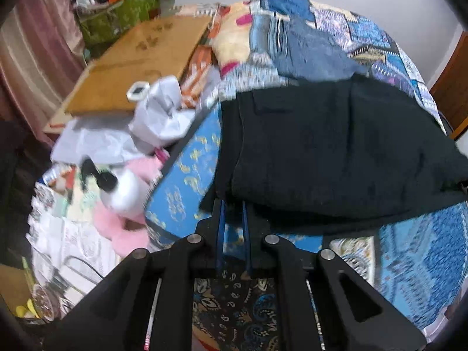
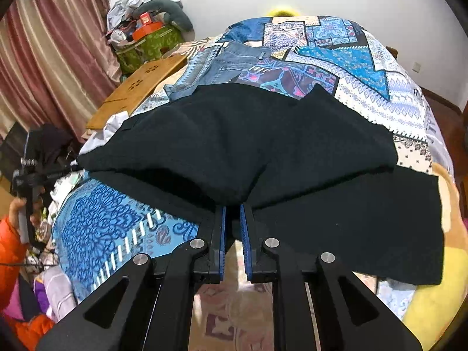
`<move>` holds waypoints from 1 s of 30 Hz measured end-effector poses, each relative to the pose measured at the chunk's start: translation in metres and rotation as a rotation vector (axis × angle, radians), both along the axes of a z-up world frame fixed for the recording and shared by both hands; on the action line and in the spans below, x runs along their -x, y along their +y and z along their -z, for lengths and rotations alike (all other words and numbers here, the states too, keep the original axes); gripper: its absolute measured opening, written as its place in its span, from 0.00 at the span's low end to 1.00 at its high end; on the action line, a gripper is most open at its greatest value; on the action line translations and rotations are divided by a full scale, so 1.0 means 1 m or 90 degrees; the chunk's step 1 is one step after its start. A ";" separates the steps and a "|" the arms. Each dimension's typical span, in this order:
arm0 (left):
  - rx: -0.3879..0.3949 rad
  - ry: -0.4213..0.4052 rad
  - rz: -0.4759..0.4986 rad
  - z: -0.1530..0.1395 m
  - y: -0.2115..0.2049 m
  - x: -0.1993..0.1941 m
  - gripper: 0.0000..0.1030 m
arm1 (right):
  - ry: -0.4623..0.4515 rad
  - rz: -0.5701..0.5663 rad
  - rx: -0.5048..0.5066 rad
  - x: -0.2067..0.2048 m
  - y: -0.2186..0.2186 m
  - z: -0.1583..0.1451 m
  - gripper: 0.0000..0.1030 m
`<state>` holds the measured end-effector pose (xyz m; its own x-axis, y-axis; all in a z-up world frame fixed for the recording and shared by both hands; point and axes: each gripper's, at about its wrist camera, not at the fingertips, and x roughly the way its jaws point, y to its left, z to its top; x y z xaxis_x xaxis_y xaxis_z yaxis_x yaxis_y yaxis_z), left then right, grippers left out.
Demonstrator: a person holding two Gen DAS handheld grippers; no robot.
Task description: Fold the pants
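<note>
Black pants (image 2: 263, 152) spread across a bed covered by a blue patchwork quilt (image 2: 351, 58); one layer is doubled over another, the folded edge running from 9 o'clock to 3 o'clock through the middle of the right wrist view, with a single flat layer (image 2: 365, 228) extending toward 4 o'clock. Right tool (image 2: 233, 207), at 6 o'clock in its own view: blue-lined fingers narrowly spaced and clamped on the near fold of the pants, dark cloth filling the gap between them. Left tool (image 1: 233, 204), at 6 o'clock in the left wrist view: fingers likewise narrow, tips pinching the near hem of the pants (image 1: 336, 152), though motion blur softens the contact. Blue jeans (image 2: 231, 61) lie on the quilt at 12 o'clock, just beyond the pants. A wooden board (image 2: 137, 90) rests at 10 o'clock beside the bed; a green bag (image 2: 149, 46) stands beyond it before pink curtains (image 2: 49, 52). In the right wrist view the left tool's handle (image 2: 27, 193) appears at 9 o'clock, gripped by a hand in an orange sleeve (image 2: 8, 248).
</note>
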<state>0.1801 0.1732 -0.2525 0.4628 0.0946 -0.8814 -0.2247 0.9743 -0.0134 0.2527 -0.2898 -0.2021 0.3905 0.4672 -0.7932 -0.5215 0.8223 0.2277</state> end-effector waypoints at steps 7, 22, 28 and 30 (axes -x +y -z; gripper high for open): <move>-0.011 -0.080 0.032 -0.056 -0.014 -0.018 0.54 | -0.049 0.021 -0.010 -0.005 -0.018 -0.033 0.38; -0.029 -0.147 0.126 -0.088 -0.085 -0.118 0.97 | -0.064 0.109 0.011 -0.111 -0.026 -0.034 0.83; -0.021 -0.113 0.144 -0.061 -0.104 -0.165 0.97 | -0.023 0.119 0.037 -0.164 -0.019 -0.002 0.83; -0.004 -0.094 0.147 -0.049 -0.106 -0.179 0.97 | 0.005 0.119 0.043 -0.183 -0.017 0.013 0.83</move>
<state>0.3592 0.0668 -0.2031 0.5959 -0.0223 -0.8028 0.0070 0.9997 -0.0225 0.4360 -0.3063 -0.2155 0.4597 0.3333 -0.8232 -0.3569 0.9181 0.1724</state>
